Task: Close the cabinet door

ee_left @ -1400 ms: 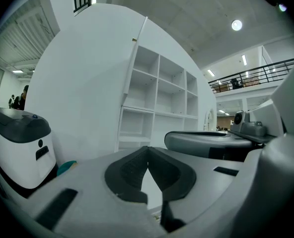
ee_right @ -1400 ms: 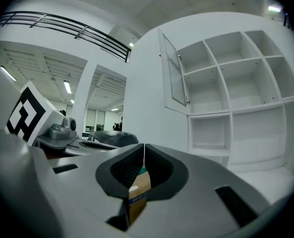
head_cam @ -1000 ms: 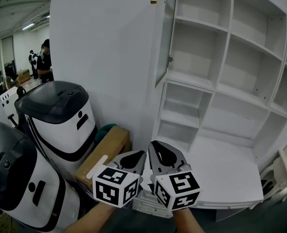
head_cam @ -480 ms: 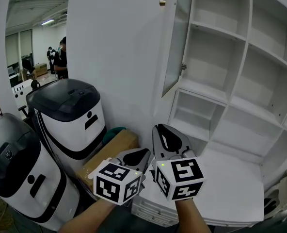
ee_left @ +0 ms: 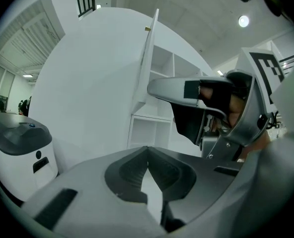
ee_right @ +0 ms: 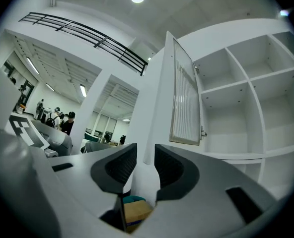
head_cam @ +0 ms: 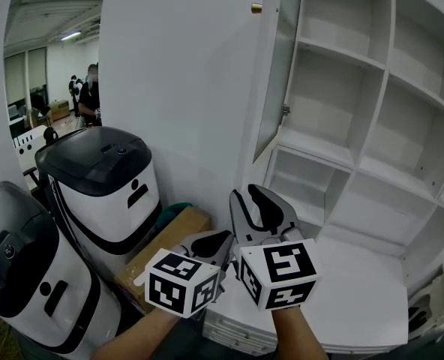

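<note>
White door [head_cam: 271, 73]: wide open, standing out edge-on from the cabinet [head_cam: 357, 126], at its left side.
Left hand-held gripper [head_cam: 220, 240]: jaws together, nothing in them, held low and well short of the door.
Right hand-held gripper [head_cam: 247, 193]: jaws have just been opening and now stand apart with nothing between them. It points towards the door without touching it.
Done: nothing yet, as far as I can judge.
Left: reach the door, then swing it shut against the cabinet.

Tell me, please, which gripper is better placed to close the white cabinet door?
Right. The right gripper is higher, nearer the white panelled cabinet door, its empty jaws have just been opening; the left gripper sits lower, shut.
</note>
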A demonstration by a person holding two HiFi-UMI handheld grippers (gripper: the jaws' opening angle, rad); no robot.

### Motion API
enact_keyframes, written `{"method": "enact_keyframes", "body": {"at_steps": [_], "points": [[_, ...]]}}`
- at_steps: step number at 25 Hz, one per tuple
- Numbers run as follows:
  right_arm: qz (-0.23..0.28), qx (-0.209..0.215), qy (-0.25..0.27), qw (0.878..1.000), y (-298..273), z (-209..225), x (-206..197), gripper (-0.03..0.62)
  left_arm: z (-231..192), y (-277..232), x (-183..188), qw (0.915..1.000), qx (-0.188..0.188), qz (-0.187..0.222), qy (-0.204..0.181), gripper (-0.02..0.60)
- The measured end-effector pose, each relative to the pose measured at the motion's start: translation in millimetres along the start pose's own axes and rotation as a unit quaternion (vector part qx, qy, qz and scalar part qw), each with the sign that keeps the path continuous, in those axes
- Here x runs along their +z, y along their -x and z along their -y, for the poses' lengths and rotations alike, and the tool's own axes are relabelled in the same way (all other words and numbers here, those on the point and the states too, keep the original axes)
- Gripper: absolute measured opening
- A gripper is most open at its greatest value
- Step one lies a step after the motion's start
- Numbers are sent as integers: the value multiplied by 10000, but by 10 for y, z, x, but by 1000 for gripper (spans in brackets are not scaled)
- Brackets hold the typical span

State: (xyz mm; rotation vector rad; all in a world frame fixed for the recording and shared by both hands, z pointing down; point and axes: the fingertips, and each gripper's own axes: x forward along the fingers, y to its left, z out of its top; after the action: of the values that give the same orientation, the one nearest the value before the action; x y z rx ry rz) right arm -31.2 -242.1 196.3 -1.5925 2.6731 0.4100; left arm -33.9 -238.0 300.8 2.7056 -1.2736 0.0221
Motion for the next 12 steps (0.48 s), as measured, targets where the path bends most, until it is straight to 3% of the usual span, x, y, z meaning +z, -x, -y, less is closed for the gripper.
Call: {"method": "enact_keyframes", "body": {"at_steps": [6, 12], "points": [[-40, -458, 74, 9989, -185, 76, 48, 100, -144, -155, 125, 9996, -285, 65, -10, 11], [-16, -1048, 33, 9945, -289, 132, 98, 143, -239, -270, 196, 9981, -610, 56, -73, 11]]}}
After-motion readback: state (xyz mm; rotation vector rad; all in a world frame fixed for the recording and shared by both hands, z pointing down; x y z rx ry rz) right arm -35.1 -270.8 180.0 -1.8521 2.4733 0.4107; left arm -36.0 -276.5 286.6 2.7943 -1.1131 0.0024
